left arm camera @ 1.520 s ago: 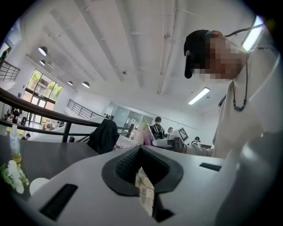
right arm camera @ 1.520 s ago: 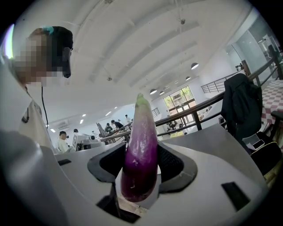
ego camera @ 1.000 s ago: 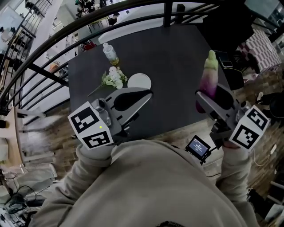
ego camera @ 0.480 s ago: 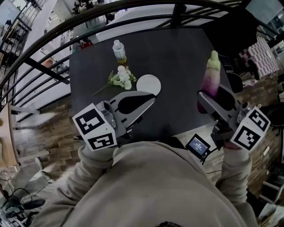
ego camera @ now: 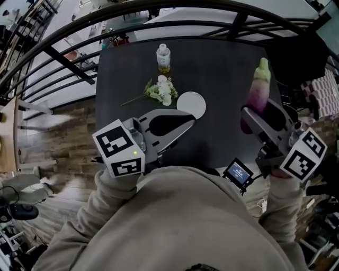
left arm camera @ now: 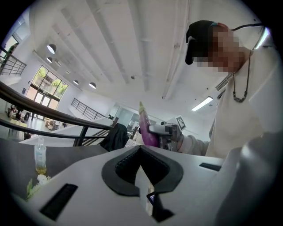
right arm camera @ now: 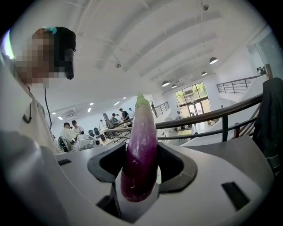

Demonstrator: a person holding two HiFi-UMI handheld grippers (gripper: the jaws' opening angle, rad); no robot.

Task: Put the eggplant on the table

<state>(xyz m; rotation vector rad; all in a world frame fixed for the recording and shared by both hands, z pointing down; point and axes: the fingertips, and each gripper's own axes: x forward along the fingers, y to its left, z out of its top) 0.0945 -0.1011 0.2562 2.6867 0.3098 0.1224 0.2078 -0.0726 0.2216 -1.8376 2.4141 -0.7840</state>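
A purple eggplant [ego camera: 258,92] with a pale green tip stands upright in my right gripper [ego camera: 253,115], which is shut on its lower part, over the right edge of the dark table [ego camera: 222,63]. In the right gripper view the eggplant [right arm camera: 140,150] fills the gap between the jaws of the gripper [right arm camera: 141,154]. My left gripper [ego camera: 186,125] hovers over the table's near edge, shut with nothing in it. In the left gripper view its jaws [left arm camera: 140,149] meet at the tip, and the eggplant [left arm camera: 148,130] shows beyond in the right gripper [left arm camera: 166,131].
On the table stand a small bottle [ego camera: 163,57], a bunch of white flowers [ego camera: 161,91] and a white round disc [ego camera: 190,105]. A black railing [ego camera: 159,10] curves behind the table. A dark chair [ego camera: 296,58] is at the right. A small screen [ego camera: 238,173] hangs near my right arm.
Both grippers have shifted sideways along the table's near edge, the eggplant still gripped. The bottle, flowers and disc now sit further right and lower in the head view.
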